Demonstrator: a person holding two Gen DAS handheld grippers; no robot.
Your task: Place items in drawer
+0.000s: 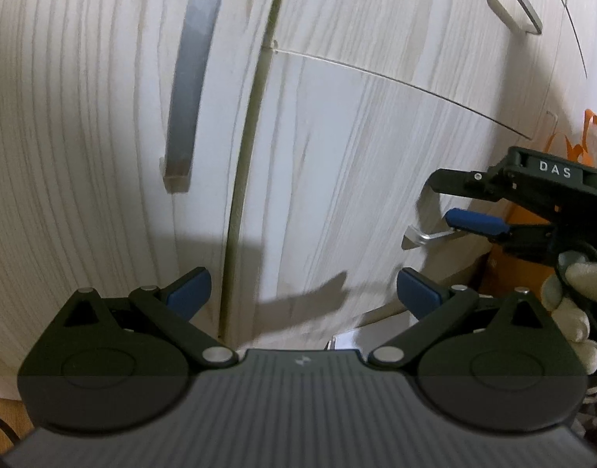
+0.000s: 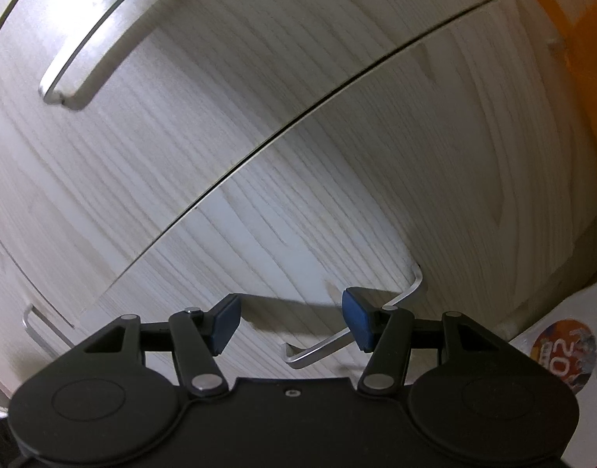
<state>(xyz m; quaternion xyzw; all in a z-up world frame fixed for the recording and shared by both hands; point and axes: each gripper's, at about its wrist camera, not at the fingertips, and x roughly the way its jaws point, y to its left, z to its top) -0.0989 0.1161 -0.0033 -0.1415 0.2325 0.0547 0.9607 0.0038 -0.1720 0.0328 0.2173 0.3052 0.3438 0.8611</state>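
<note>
Drawer handle (image 2: 353,331) on lower drawer front (image 2: 298,234), bar running diagonally, lies just ahead of right gripper (image 2: 290,323), partly behind its right pad. Jaws apart, holding nothing. Left gripper (image 1: 302,292) farther off, spread, empty.

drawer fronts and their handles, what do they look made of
Drawer front: pale wood-grain board with a matte face, probably laminate, since the grain looks printed and flat. Drawer handle: brushed silver metal bar by its bright sheen, possibly aluminium. The upper handle looks the same.
</note>
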